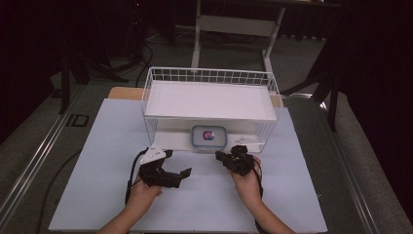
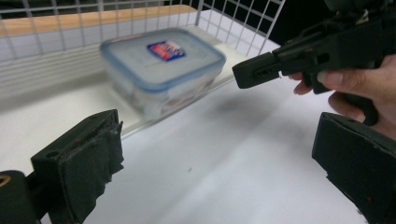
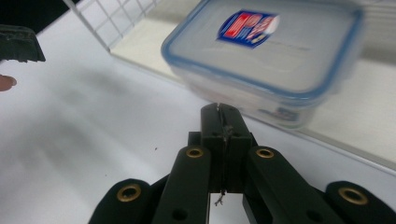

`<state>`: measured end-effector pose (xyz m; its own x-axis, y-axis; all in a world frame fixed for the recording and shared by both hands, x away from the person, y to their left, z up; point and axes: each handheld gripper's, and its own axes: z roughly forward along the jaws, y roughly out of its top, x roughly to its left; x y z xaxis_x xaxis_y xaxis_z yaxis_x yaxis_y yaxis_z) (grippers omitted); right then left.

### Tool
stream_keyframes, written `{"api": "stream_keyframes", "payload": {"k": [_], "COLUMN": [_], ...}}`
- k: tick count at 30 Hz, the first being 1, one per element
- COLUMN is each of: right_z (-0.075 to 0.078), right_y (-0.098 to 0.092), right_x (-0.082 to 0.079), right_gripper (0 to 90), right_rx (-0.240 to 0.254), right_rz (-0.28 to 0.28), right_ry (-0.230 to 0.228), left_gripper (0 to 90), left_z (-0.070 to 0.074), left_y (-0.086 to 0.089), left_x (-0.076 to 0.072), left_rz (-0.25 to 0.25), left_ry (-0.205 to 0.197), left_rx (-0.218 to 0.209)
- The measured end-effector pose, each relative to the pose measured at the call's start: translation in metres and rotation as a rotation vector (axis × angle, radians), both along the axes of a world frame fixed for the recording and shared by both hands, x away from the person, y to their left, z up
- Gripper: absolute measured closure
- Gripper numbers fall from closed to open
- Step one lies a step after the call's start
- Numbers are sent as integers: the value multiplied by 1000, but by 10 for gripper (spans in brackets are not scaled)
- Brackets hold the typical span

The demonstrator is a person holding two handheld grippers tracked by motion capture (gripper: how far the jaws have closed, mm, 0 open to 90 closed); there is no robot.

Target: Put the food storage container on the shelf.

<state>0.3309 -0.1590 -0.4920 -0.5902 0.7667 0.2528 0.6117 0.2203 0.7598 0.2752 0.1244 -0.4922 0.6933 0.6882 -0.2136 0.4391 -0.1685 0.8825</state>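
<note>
A clear plastic food container (image 1: 208,136) with a blue-rimmed lid and a red-and-blue label sits at the front of the lower level of a white wire basket (image 1: 209,75). In the left gripper view the container (image 2: 161,65) lies ahead and to the left of my left gripper (image 2: 217,163), whose jaws stand wide apart with nothing between them. My right gripper (image 3: 223,121) is shut on nothing, its tip just short of the container (image 3: 271,46). From above, the left gripper (image 1: 176,163) and the right gripper (image 1: 221,157) both rest in front of the basket.
A flat white board (image 1: 207,100) covers the top level of the basket, above the container. The basket stands at the back of a pale table mat (image 1: 97,185). A white desk frame (image 1: 234,24) stands on the floor beyond. Cables trail at the left.
</note>
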Motion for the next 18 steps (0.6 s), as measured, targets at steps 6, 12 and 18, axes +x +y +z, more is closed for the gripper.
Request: {"api": "stream_keyframes", "payload": {"k": [6, 12, 18], "right_z": [-13, -17, -20], "right_y": [19, 27, 29], "right_x": [7, 17, 26], "right_gripper": [900, 900, 900], "right_rx": [-43, -64, -56], "right_rz": [24, 16, 1], "right_ry": [5, -8, -5], "left_gripper": [27, 27, 27], "left_z": [-19, -24, -26], "left_y": [9, 13, 13], "left_x": [-1, 1, 2], "left_rz": [41, 57, 69], "left_ry": [14, -17, -17], "left_rx": [-18, -25, -17]}}
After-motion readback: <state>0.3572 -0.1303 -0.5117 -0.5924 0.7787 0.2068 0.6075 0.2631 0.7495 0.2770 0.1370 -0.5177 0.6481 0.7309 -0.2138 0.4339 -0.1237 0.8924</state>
